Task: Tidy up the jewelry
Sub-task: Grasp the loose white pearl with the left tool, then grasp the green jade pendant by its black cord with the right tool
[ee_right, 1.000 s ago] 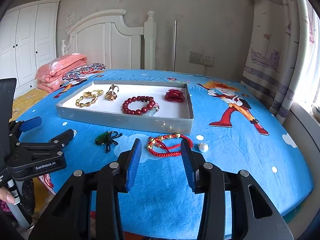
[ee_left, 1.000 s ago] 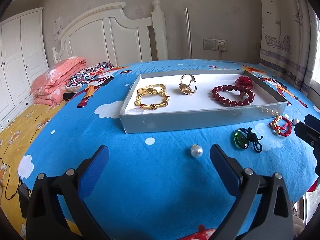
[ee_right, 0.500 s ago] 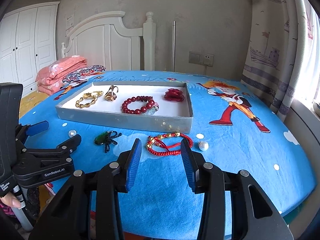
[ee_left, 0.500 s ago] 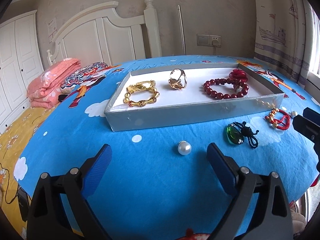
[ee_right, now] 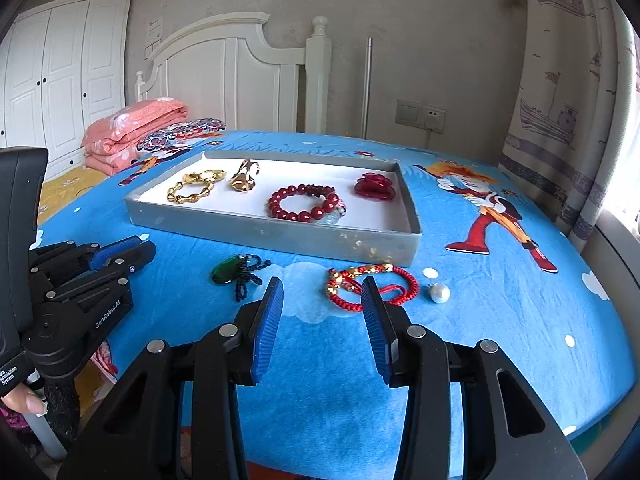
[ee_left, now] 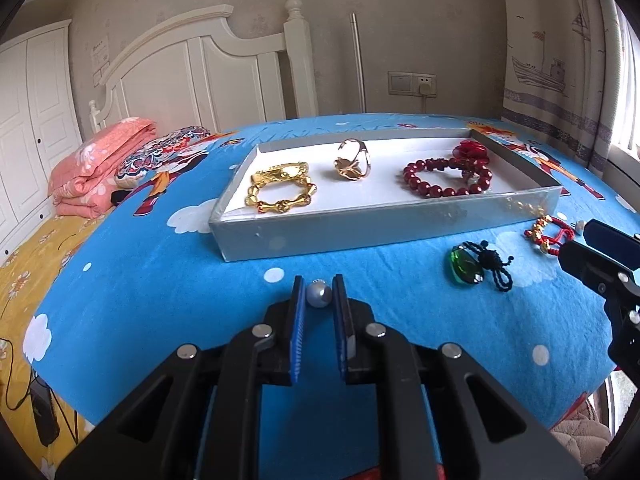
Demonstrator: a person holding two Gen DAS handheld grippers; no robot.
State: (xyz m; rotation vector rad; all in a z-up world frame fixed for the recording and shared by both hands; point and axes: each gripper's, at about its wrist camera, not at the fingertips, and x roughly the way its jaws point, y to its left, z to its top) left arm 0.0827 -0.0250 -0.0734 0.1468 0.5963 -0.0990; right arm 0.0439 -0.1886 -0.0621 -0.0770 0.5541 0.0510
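Note:
My left gripper [ee_left: 319, 292] hovers low over the blue bedspread, its jaws closing on a white pearl [ee_left: 319, 295] that sits between the blue pads and touches both. My right gripper [ee_right: 322, 282] stands open with nothing between its fingers, and a red cord bracelet [ee_right: 372, 288] lies just beyond its tips. A green pendant [ee_right: 228, 272] on a black cord lies to its left and a second pearl [ee_right: 440, 292] to its right. The grey tray [ee_left: 360, 228] holds a gold bracelet [ee_left: 280, 192], a gold ring [ee_left: 352, 160], a red bead bracelet [ee_left: 444, 178] and a red flower [ee_left: 472, 150].
Folded pink bedding [ee_left: 96, 164] and a patterned pillow [ee_left: 160, 152] lie at the far left by the white headboard [ee_left: 200, 72]. A curtain [ee_right: 568, 100] hangs along the right. The bed's near edge drops off close under both grippers.
The left gripper's jaws went from wide open to closed around the pearl. The right gripper has kept its place and its opening.

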